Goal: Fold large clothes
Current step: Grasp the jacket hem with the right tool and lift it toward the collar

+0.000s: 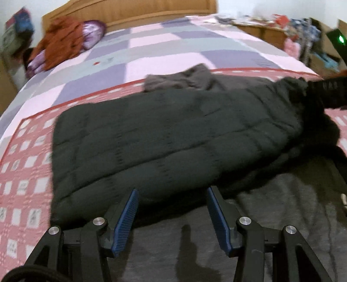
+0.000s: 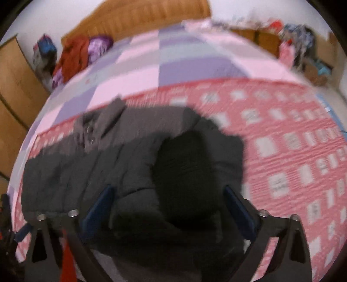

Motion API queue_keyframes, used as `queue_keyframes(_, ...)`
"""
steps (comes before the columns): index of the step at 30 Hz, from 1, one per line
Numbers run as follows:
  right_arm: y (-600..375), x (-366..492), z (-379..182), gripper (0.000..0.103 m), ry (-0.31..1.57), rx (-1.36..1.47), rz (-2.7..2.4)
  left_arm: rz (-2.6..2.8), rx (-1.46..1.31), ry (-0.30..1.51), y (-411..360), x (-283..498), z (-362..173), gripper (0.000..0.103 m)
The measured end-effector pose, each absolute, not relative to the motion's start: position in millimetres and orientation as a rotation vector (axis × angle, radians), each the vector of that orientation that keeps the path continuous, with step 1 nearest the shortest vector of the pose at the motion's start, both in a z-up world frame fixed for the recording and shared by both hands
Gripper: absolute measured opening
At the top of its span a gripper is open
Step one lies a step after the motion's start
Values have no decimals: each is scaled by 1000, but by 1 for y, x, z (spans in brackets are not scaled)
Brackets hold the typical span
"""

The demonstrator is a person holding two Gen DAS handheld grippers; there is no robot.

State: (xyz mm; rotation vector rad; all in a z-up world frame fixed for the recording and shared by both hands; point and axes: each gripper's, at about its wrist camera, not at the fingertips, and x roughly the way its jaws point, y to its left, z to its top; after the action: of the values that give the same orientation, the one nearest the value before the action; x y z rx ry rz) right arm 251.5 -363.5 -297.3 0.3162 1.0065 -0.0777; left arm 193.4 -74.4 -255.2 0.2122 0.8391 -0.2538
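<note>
Two grippers over a bed, both views blurred by motion. Dark quilted coat [image 1: 173, 138] lies flat across the pink-and-white checked bedspread [image 1: 26, 156], long axis running left to right in the left wrist view. Surface is padded, stitched into rectangular panels; colour reads dark green-black to charcoal. Left end is a straight, squared hem; right end bunches into darker, thicker folds. A grey fabric piece [image 1: 180, 79], possibly the coat's hood or collar, rests at the far edge, touching the coat. Grey cloth [image 1: 271, 227] lies under the near edge.

Left gripper [image 1: 172, 219]: jaws spread wide, blue pads [image 1: 128, 221] bare, nothing between them, tips just at the coat's near edge.

Right gripper [image 2: 169, 208]: jaws spread wide, straddling a bulky black fold of the coat [image 2: 186, 173]; whether the pads touch the fabric cannot be told through the blur.

Far end of bed: wooden headboard [image 1: 138, 13], orange garment [image 1: 63, 41] beside a purple bundle [image 1: 93, 32].
</note>
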Motion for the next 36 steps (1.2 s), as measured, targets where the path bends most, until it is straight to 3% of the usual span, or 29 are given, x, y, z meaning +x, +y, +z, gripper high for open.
queue_keyframes(1, -358, 257, -300, 62, 1020, 301, -53, -243, 205, 840, -69, 195, -255, 56)
queue_keyframes(2, -351, 259, -300, 45, 1024, 272, -32, -234, 197, 841, -64, 197, -255, 56)
queue_keyframes(4, -339, 259, -291, 38, 992, 235, -2, -231, 186, 839, -57, 199, -256, 56)
queue_keyframes(17, -247, 273, -77, 36, 525, 14, 273, -386, 295, 751, -120, 199, -263, 61)
queue_keyframes(21, -230, 272, -29, 35, 447, -54, 293, -292, 196, 696, -102, 213, -242, 62)
queue_keyframes(24, -248, 265, -11, 35, 411, -20, 257, -240, 171, 675, -75, 218, -238, 69)
queue_keyframes(28, -288, 248, -23, 35, 430, 34, 156, -224, 229, 731, -57, 226, -253, 69)
queue_keyframes(30, -305, 247, -56, 35, 526, -1, 54, -242, 218, 733, -49, 219, -251, 69)
queue_keyframes(36, -375, 246, -226, 38, 1043, 131, -181, -229, 259, 801, -32, 192, -271, 69)
